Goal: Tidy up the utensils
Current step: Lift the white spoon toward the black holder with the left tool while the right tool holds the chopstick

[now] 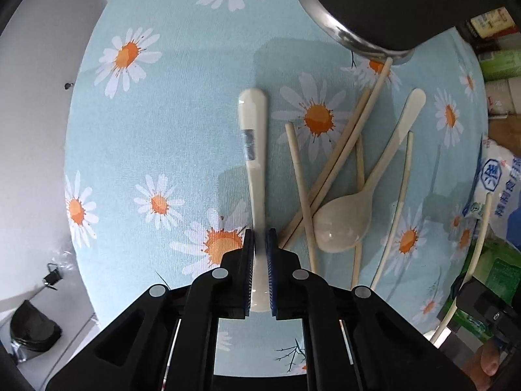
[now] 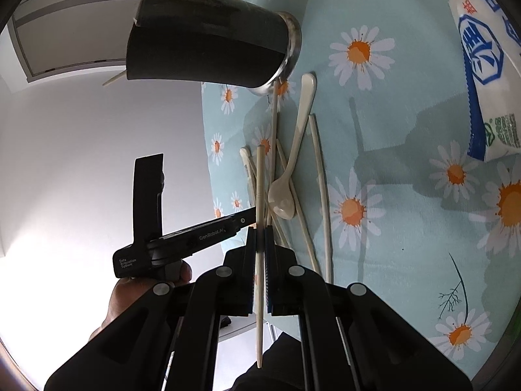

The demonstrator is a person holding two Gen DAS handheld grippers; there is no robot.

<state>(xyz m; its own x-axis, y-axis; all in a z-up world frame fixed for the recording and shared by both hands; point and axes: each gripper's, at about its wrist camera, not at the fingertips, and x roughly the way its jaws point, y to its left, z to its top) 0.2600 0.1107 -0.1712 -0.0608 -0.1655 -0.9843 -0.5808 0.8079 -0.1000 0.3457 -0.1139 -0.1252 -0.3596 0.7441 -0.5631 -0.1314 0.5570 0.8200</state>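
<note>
My left gripper (image 1: 260,239) is shut on a cream spoon (image 1: 254,137), its handle pointing away over the daisy tablecloth. My right gripper (image 2: 260,238) is shut on a pale chopstick (image 2: 260,176) that runs through the jaws. A second cream spoon (image 1: 345,224) lies among several loose chopsticks (image 1: 338,159) on the cloth; the pile also shows in the right wrist view (image 2: 282,200). A black utensil cup with a steel base (image 2: 208,42) stands beyond the pile, and shows in the left wrist view (image 1: 384,3). The left gripper's body (image 2: 182,238) shows in the right wrist view.
A white and blue bag (image 2: 485,58) lies at the table's right side. The round table's edge (image 2: 208,150) curves on the left, with white floor beyond. Green boxes and packets (image 1: 498,65) stand off the right edge. A black bin (image 1: 32,329) sits on the floor.
</note>
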